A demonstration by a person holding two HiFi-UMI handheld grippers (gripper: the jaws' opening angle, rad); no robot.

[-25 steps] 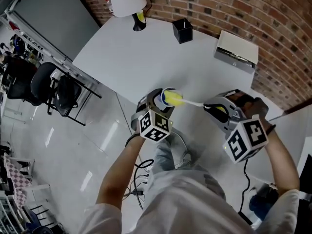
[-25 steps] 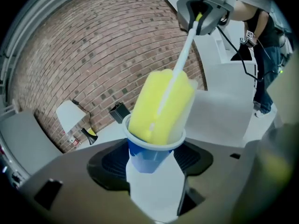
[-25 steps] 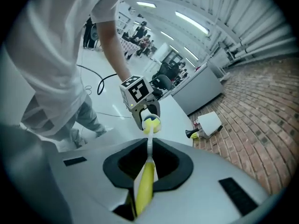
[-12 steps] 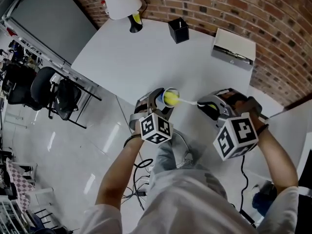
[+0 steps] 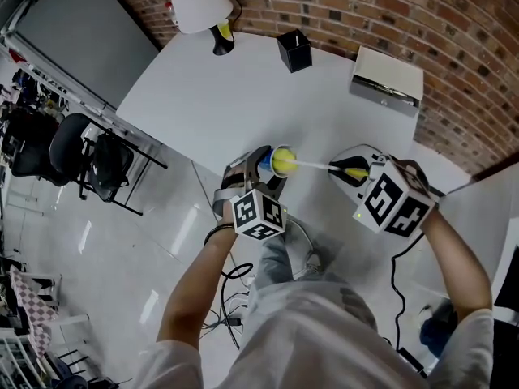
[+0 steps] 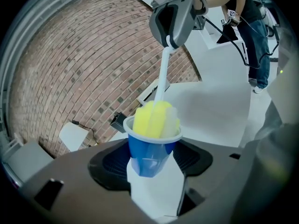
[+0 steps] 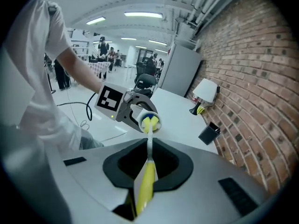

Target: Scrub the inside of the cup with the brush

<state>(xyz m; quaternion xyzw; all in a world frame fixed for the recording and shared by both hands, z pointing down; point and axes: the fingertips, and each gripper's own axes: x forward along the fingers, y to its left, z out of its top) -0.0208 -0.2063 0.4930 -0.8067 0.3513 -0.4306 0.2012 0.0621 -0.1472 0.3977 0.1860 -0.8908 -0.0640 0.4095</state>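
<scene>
A small blue cup (image 6: 150, 154) with a white rim is held in my left gripper (image 6: 154, 190), which is shut on it; the cup (image 5: 272, 162) tilts toward the right hand over the table's near edge. A brush (image 7: 145, 181) with a yellow grip and thin white stem is clamped in my right gripper (image 7: 142, 197). Its yellow and white sponge head (image 6: 156, 119) sits inside the cup's mouth and sticks out above the rim. The stem (image 5: 316, 165) spans from cup to right gripper (image 5: 354, 171). The cup (image 7: 149, 121) faces the right gripper view.
On the white table (image 5: 227, 87) stand a white lamp (image 5: 197, 2), a black pen holder (image 5: 293, 51) and a white box (image 5: 387, 79) by the brick wall. Black office chairs (image 5: 81, 148) stand at the left on the floor.
The right gripper has rolled, its marker cube turning and moving up and left. The brush head stays in the cup. The left gripper has barely shifted.
</scene>
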